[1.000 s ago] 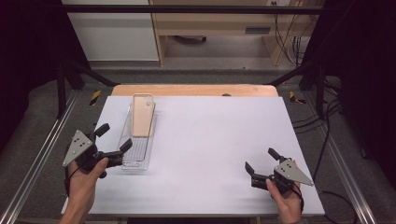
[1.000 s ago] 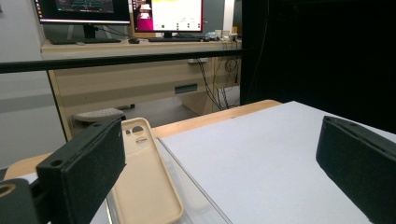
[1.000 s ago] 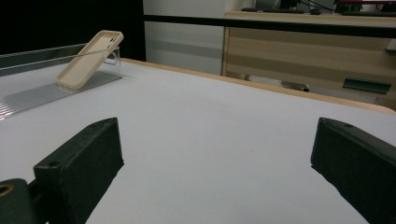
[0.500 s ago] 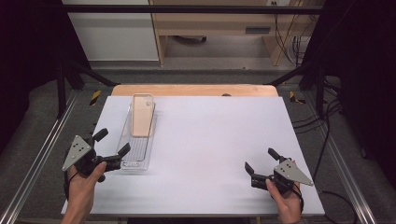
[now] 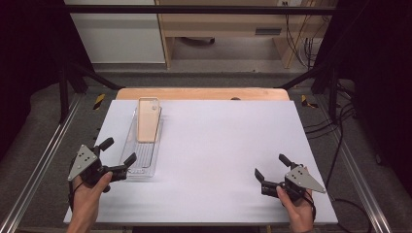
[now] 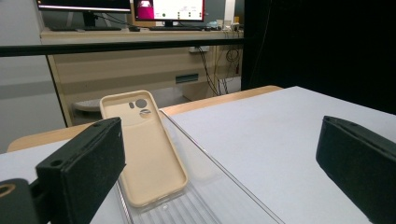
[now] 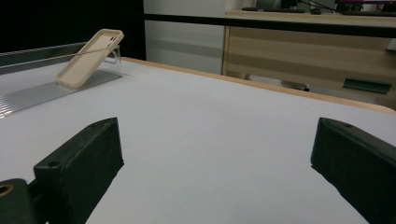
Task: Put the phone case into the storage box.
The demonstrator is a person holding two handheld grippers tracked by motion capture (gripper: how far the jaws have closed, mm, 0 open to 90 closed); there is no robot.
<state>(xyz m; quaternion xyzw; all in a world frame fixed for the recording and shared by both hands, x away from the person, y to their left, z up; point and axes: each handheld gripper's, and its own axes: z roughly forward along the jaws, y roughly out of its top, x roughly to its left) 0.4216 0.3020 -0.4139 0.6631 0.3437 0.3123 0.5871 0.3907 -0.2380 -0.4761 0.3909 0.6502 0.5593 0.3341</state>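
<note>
A beige phone case [image 5: 148, 125] [image 6: 142, 154] [image 7: 89, 58] leans tilted inside a clear plastic tray [image 5: 141, 160] [image 6: 219, 196] at the left of the white table [image 5: 218, 145]. My left gripper [image 5: 118, 151] [image 6: 219, 163] is open at the tray's near end, one jaw over the tray's edge, nothing between its jaws. My right gripper [image 5: 272, 167] [image 7: 215, 163] is open near the table's front right corner, holding nothing, and points across the table toward the tray.
A wooden strip [image 5: 201, 93] runs along the table's far edge. Metal frame rails [image 5: 43, 160] flank both sides. A desk with monitors [image 6: 168, 8] stands beyond the table.
My left gripper has drawn back a little toward the front left, away from the tray. The right gripper has not moved.
</note>
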